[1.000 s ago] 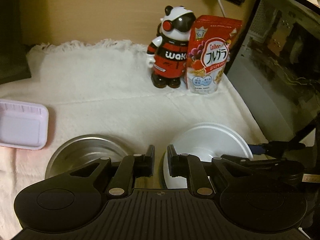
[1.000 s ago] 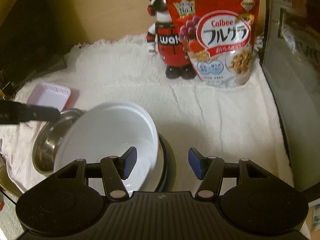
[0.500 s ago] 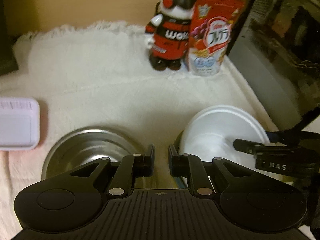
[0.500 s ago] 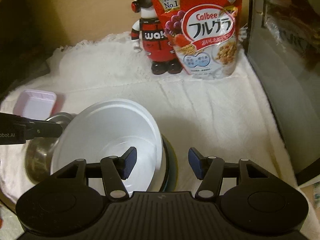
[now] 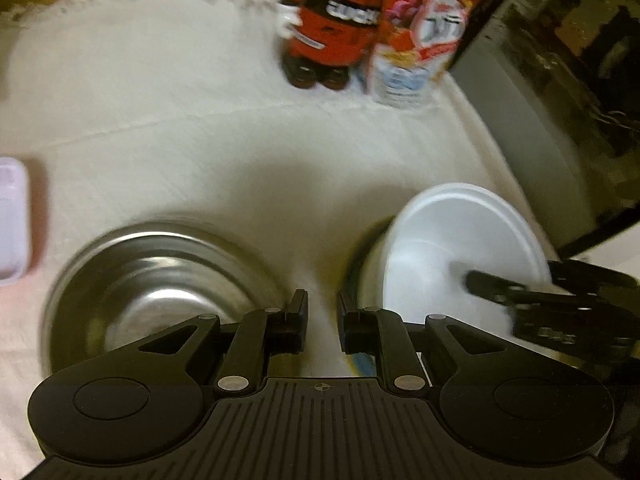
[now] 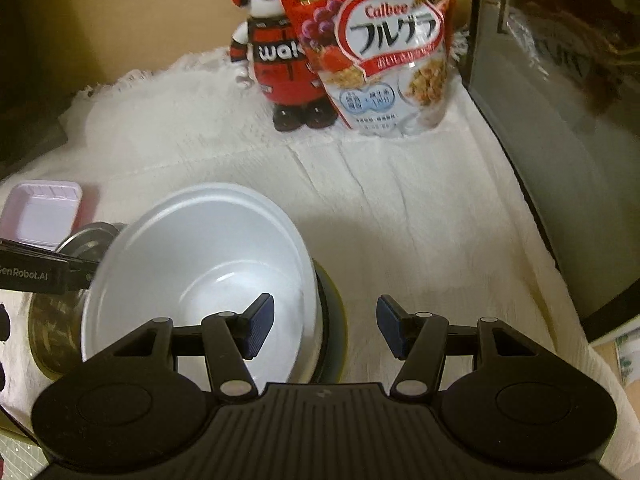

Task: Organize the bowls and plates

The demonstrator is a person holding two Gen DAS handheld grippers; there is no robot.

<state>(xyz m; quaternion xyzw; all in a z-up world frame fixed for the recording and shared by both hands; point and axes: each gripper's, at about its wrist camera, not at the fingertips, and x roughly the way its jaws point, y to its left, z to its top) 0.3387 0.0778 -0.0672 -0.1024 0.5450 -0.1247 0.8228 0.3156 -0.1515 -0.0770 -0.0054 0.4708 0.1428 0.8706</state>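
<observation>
I'm holding my right gripper [image 6: 326, 328] wide open over the white bowl [image 6: 192, 264], which is sitting tilted on a dark plate [image 6: 334, 332]. My left gripper [image 5: 322, 314], narrowed and empty, is hovering beside the steel bowl [image 5: 160, 276] on the white cloth [image 6: 400, 220].

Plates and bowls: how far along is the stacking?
Done: the white bowl sits tilted on a dark-rimmed dish.
In hand: nothing gripped. The right hand-held gripper is open, straddling the white bowl's rim. The left hand-held gripper stands slightly apart, empty, between the two bowls.
Left: the steel bowl and the pink tray lie separate on the white cloth.
</observation>
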